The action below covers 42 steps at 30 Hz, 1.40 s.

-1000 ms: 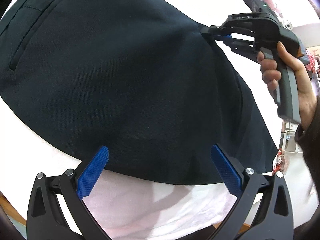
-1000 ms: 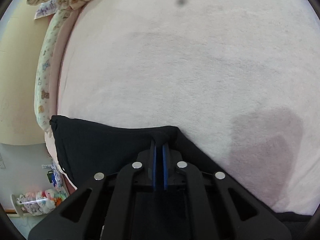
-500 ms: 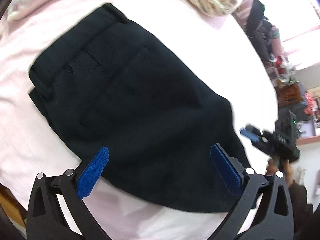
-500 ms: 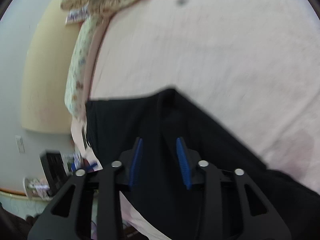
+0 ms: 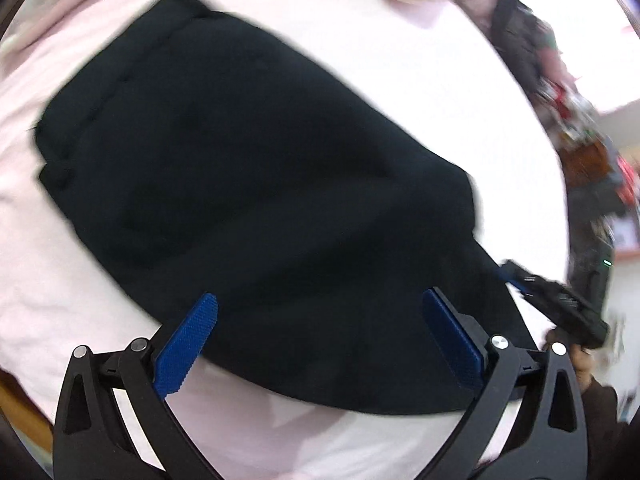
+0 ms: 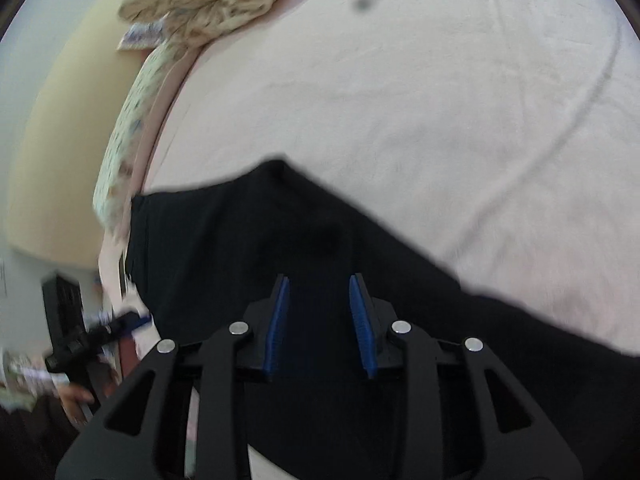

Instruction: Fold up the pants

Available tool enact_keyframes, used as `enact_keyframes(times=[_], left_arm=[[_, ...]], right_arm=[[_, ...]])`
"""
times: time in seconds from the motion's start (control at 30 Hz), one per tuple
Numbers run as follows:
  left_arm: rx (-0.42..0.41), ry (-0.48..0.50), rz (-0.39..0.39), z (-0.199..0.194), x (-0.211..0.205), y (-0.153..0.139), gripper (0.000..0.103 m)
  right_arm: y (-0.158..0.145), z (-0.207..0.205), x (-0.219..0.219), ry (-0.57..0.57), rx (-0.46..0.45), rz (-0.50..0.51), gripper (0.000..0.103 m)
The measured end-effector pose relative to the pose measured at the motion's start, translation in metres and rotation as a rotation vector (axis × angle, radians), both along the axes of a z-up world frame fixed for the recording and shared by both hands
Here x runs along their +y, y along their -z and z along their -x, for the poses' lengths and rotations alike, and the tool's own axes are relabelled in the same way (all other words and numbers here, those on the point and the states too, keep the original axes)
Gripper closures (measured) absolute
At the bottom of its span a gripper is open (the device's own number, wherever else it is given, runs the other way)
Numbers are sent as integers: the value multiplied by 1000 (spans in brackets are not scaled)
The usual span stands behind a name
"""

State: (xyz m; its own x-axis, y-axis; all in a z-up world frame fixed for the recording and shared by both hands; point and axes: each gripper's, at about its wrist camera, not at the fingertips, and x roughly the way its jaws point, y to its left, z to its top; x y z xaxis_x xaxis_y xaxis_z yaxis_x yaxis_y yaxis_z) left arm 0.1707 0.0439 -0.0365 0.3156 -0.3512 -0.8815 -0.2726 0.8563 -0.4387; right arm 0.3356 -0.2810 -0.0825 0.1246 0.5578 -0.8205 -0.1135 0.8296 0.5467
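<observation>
Black pants (image 5: 256, 200) lie folded on the pink bed (image 6: 420, 100), released a moment ago: the right gripper (image 6: 320, 320), shut on their corner a second back, now gapes, and the left gripper (image 5: 320, 332) is spread wide. Waistband seemingly toward the quilt (image 6: 192, 4); long axis runs back to the near edge.

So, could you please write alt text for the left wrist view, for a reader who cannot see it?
Folded black pants lie flat on a pale pink bed cover, seen from above through a blurred fisheye lens. The open left gripper, with blue pads, hovers over their near edge, and the right gripper sits at the pants' right corner.
</observation>
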Motion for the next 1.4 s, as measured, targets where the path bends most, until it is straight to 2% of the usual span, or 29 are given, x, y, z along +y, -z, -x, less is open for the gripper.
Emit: enact_keyframes(times=[0.07,0.1,0.13,0.17,0.23,0.3,0.33,0.37,0.43,0.5,0.57,0.67,0.8,0.9,1.0,1.07,1.13,1.2,1.27,1.4], left_arm=[[-11,68,39,0,-22,0,1],[-4,108,40,-3,-35,4,1],[16,139,29,-5,-46,13,1],[38,155,19,-7,-53,23,1],[124,175,-13,-12,-64,44,1],[152,168,-45,-11,-69,51,1],[140,165,-46,-10,-71,47,1],[134,165,-34,-10,-72,44,1],[125,174,-23,-2,-81,38,1],[122,201,-22,5,-92,38,1],[125,238,-37,11,-109,41,1],[136,269,-30,17,-139,39,1],[175,314,9,26,-167,51,1],[195,357,9,26,-177,52,1],[187,379,12,11,-182,42,1],[170,380,23,6,-168,38,1],[165,383,24,4,-173,36,1],[168,392,20,10,-175,34,1],[171,402,16,11,-180,34,1],[164,400,22,11,-187,31,1]], right_arm=[[11,15,-11,17,23,64,71],[18,17,-20,52,39,107,74],[29,19,-31,100,69,146,90],[38,21,-40,136,102,137,103],[48,21,-56,208,159,60,103],[33,29,-65,268,130,24,88],[21,35,-70,284,86,9,67],[3,51,-85,329,19,0,52],[-11,73,-115,413,-30,-5,50],[-17,102,-164,565,-19,-36,50],[-17,147,-232,775,10,-54,50],[-12,219,-308,1078,36,-74,49],[-7,315,-375,1434,32,-105,49],[4,356,-401,1583,50,-135,49],[17,366,-416,1590,74,-141,49],[22,361,-427,1569,68,-138,49],[26,357,-433,1559,58,-134,50],[30,347,-438,1530,55,-140,63],[30,334,-441,1488,91,-79,85],[11,328,-440,1400,8,-45,89]])
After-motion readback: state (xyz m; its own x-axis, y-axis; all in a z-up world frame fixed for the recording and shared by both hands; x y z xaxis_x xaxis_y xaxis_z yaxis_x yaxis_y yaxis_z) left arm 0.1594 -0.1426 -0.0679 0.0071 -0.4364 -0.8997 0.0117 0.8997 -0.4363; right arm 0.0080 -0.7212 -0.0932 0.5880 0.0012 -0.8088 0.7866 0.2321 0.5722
